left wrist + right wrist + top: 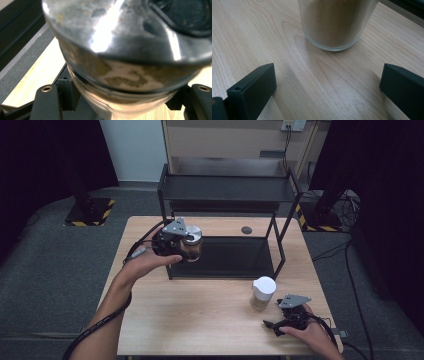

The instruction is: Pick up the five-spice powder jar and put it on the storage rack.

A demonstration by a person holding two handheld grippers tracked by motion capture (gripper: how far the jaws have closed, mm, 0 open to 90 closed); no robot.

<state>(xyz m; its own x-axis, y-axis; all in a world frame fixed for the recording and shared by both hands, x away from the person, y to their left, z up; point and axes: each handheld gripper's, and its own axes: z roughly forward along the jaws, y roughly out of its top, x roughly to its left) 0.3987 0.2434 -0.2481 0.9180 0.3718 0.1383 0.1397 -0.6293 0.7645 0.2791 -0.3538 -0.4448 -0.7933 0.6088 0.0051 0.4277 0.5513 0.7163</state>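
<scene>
The wooden table (pixel 200 320), pale and grained, carries a black metal rack (pixel 227 220) of two tiers, its lower tray flat and matt; onto or from that tray the jar (pixel 192 242) is judged to be carried, and the step is best done with the jar kept upright and lifted clear of the tray's front rail before anything else. The jar is held above the tray's left front corner, gripped by the left gripper (pixel 181 251), whose jaws are closed on the glass below the lid (pixel 120 32) — a domed, shiny metal cap, smeared and spotted, with brown powder seen through the clear wall under it. A steady, level hold is called for, since smooth glass may slip between hard black jaws. A second jar (pixel 262 293), white-capped and round, stands on the table's right front, its thick glass base and tan powder filling shown close up. Just behind it the right gripper (pixel 281 325) rests with its jaws spread wide — nothing is held.
</scene>
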